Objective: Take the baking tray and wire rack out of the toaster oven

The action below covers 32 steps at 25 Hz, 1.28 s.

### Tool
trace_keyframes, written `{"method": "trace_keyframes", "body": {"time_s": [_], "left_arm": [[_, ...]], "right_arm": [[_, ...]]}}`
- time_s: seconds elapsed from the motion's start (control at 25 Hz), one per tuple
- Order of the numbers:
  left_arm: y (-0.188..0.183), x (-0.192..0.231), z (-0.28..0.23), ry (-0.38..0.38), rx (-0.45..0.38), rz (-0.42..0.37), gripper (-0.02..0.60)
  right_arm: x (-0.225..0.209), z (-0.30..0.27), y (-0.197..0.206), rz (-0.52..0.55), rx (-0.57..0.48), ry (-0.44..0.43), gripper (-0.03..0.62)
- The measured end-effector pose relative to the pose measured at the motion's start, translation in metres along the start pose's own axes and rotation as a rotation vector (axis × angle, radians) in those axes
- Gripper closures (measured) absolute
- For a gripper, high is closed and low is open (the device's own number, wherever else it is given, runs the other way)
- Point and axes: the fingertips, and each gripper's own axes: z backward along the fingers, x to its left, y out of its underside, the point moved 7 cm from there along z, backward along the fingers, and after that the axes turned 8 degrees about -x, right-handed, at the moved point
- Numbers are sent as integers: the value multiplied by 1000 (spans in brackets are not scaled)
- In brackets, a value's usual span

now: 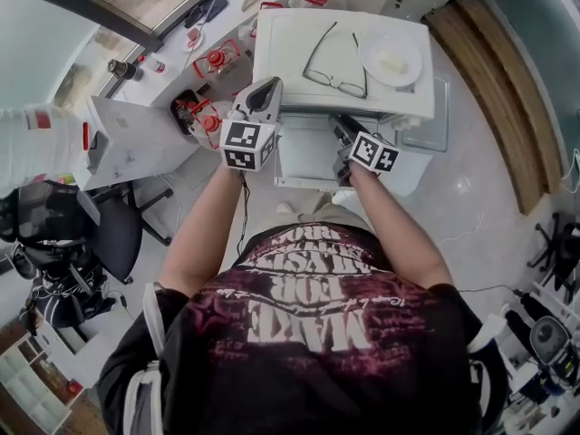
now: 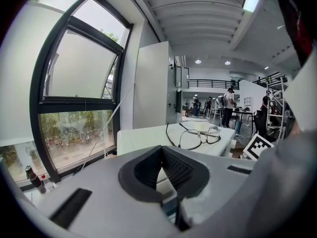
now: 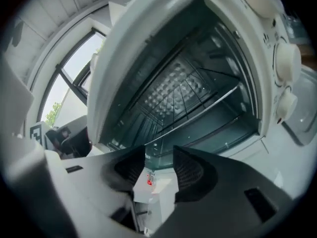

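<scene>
**A:** Which step am I on?

**B:** The reach. The toaster oven (image 1: 290,53) has its door (image 1: 308,152) down, and nothing has come out. Your right tongs (image 3: 158,155) stand partly open with nothing between them, aimed at the cavity mouth.

**A:** And the rack?

**B:** The wire rack (image 3: 198,110) sits on its rails inside. Its front bar crosses the middle of the right gripper view, just above the tips and not yet touched. I can't pick out the baking tray for sure; it may be the dark shelf lower down.

**A:** Next?

**B:** I'd level your tilted wrist, slide the tips over that front bar, then close. Your left tongs (image 2: 161,150) are pinched together and empty, by the oven's top, with the glasses (image 2: 198,135) lying ahead of them.
</scene>
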Motion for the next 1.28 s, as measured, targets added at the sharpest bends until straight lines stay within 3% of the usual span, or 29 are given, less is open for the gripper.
{"method": "trace_keyframes", "body": {"time_s": [0.2, 0.4, 0.48, 0.56, 1.08, 1.16, 1.2, 1.28], "left_arm": [[1, 0, 0, -10, 15, 2, 575], [1, 0, -2, 14, 32, -4, 575], [1, 0, -2, 19, 43, -7, 575], [1, 0, -1, 22, 50, -14, 575], [2, 0, -2, 53, 72, -43, 575], [2, 0, -1, 61, 73, -46, 577], [2, -1, -1, 64, 74, -47, 577], [2, -2, 0, 70, 78, -52, 577]], "right_arm": [[-8, -26, -7, -134, -67, -21, 402], [-9, -41, -18, -162, -111, -4, 406], [-12, -43, -18, -174, -116, 22, 482], [-12, -41, -17, -185, -120, 16, 494], [-7, 14, 32, -211, -59, -38, 493], [-8, 13, 33, -218, -59, -69, 470], [-9, 12, 35, -224, -56, -84, 406], [-11, 9, 34, -242, -65, -97, 354]]}}
